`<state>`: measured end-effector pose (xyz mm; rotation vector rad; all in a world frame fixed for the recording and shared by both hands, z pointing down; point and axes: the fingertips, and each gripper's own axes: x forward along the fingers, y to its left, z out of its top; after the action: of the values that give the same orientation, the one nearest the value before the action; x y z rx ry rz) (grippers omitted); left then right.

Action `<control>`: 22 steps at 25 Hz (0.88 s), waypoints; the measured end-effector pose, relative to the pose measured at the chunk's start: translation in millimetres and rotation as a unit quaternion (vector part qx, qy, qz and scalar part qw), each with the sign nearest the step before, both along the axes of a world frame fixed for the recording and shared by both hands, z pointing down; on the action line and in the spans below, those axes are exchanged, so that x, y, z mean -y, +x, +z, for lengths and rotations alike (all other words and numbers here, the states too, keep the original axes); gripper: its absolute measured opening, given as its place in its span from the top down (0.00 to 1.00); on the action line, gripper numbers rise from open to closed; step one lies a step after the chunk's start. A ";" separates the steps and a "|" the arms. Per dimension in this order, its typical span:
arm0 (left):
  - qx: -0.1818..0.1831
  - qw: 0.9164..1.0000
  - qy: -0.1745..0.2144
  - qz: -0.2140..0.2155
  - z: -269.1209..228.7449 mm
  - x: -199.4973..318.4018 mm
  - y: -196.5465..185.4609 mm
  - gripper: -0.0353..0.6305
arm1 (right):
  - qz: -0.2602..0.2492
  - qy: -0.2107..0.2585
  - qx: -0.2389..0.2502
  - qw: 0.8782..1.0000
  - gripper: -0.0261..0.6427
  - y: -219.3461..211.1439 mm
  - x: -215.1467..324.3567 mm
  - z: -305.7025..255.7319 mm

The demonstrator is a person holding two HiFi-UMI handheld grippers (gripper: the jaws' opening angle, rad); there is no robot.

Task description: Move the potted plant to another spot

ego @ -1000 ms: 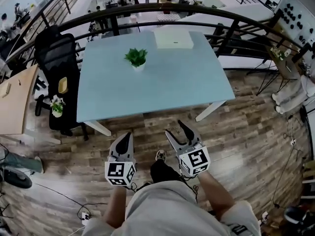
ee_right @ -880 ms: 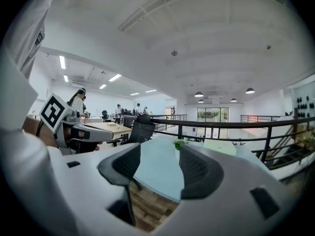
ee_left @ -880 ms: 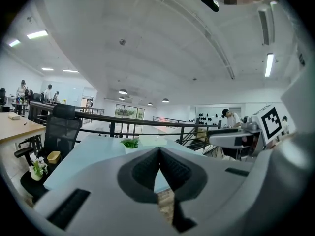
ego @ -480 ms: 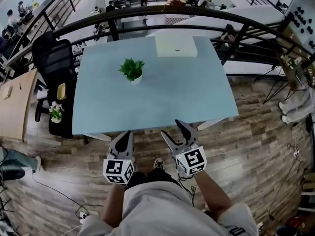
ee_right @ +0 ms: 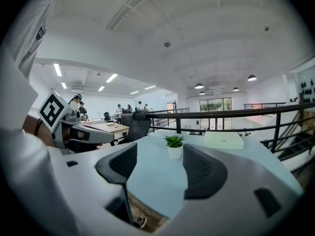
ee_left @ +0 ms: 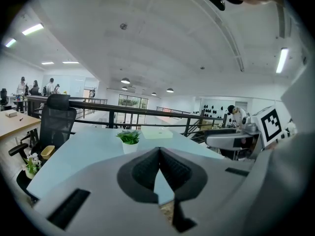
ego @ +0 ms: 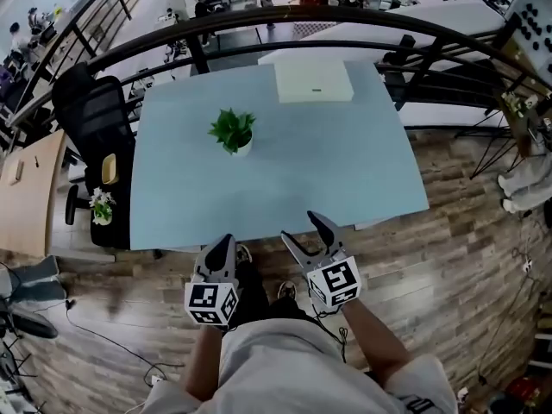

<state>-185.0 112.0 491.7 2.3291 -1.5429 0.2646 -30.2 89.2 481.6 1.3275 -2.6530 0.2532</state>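
Green potted plant (ego: 231, 129), pale-blue table (ego: 345, 162)

Grey-black fingers (ego: 323, 228), black-white marker cubes (ego: 336, 283), pale clothing (ego: 285, 365)

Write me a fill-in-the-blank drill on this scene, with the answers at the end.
The potted plant stands on a light blue ____. Its pot is ____. Beyond it lies a flat white ____. The left gripper's jaws are ____.
Answers: table; white; box; shut.
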 end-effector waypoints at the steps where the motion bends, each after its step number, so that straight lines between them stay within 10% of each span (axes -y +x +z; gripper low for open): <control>1: -0.002 1.000 -0.001 0.001 1.4 6.1 -1.4 0.93 | 0.000 -0.002 -0.002 1.000 0.52 -2.6 5.1 2.1; 22: -0.010 0.995 -0.039 0.092 48.4 174.4 -99.0 0.93 | 0.044 -0.074 -0.051 0.995 0.45 -103.7 130.0 59.9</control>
<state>-284.0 -62.4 540.1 2.4069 -1.2852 0.3394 -133.9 -40.7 541.6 1.3721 -2.4441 0.3750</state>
